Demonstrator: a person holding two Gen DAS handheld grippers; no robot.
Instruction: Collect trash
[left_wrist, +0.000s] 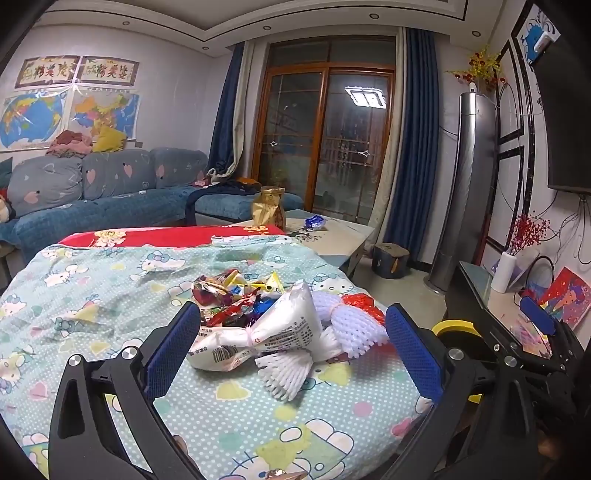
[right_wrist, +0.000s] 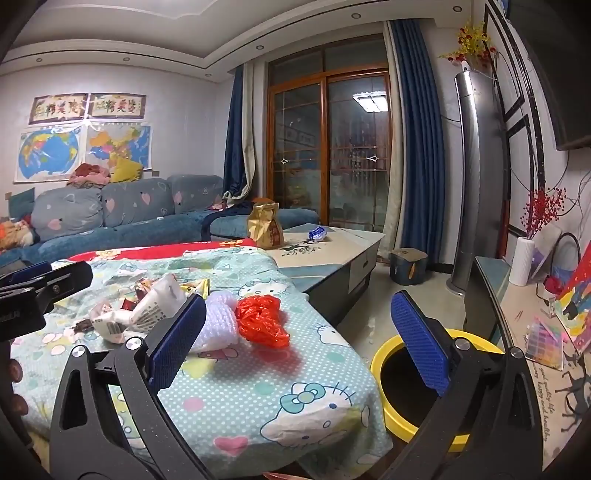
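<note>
Two tools, one in each hand, hover above a table (left_wrist: 92, 295) draped in a pale green cartoon-cat cloth, in a living room.

The left tool (left_wrist: 291, 341) has its two blue-padded fingers spread wide, holding nothing. Directly ahead of it, between the fingers' line of sight, lies the trash pile. Nearest is one white printed plastic bag (left_wrist: 266, 332), knotted in the middle. Just right of the bag and touching it are what look like two white foam fruit nets (left_wrist: 354, 328), one fanned open toward the tool. Beyond the bag sits a heap of small shiny candy wrappers (left_wrist: 229, 295), too many and too jumbled to count. One crumpled red plastic bag (left_wrist: 360, 302) shows at the far right of the pile.

The right tool (right_wrist: 299, 332) is also spread wide and empty. Its left finger partly covers the foam nets; the red bag lies just ahead between the fingers. Its right finger hangs off the table edge, above one yellow-rimmed trash bin (right_wrist: 384, 354) on the floor. The left tool's body appears at its far left.

Farther ahead on the bare tabletop stand one gold bag (right_wrist: 264, 227) and one blue wrapper (right_wrist: 317, 233).
</note>
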